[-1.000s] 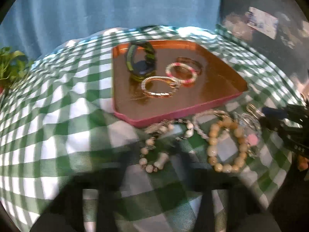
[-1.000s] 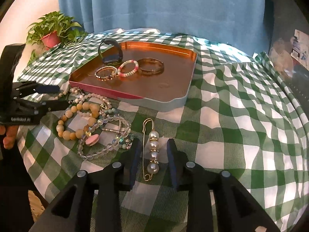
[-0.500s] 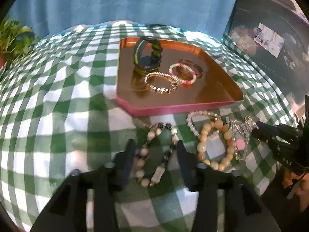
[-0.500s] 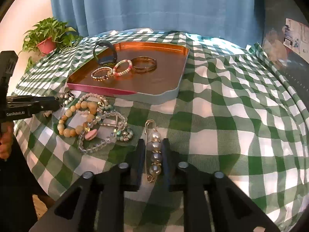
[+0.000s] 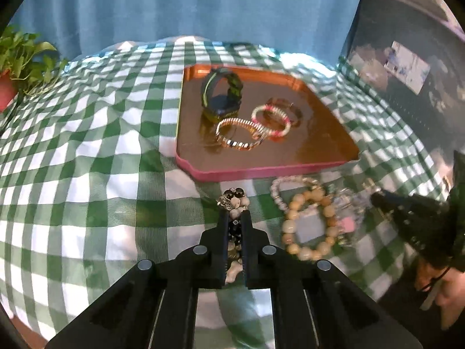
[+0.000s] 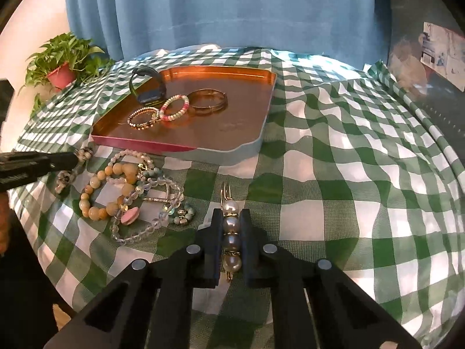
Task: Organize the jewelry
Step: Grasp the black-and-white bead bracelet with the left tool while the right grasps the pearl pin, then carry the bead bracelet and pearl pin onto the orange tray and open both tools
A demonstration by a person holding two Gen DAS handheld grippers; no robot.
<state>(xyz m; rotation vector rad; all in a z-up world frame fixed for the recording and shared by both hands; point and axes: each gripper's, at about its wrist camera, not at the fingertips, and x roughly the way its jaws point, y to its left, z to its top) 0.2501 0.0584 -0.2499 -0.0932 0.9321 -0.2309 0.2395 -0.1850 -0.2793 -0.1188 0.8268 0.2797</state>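
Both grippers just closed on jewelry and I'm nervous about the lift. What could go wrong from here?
The left gripper pinches the black-and-white bead bracelet bunched up, so loose loops might slip or snag. The right gripper squeezes the pearl pin across round pearls, which could roll out. The bracelet pile lies close beside both and might get dragged along.

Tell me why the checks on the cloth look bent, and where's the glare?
Left wrist view: fisheye lens curves the checked tablecloth toward dark corners; the far side is washed out by bright light, and the right tongs look soft. Right wrist view: same bending; the tray floor has a dull sheen.
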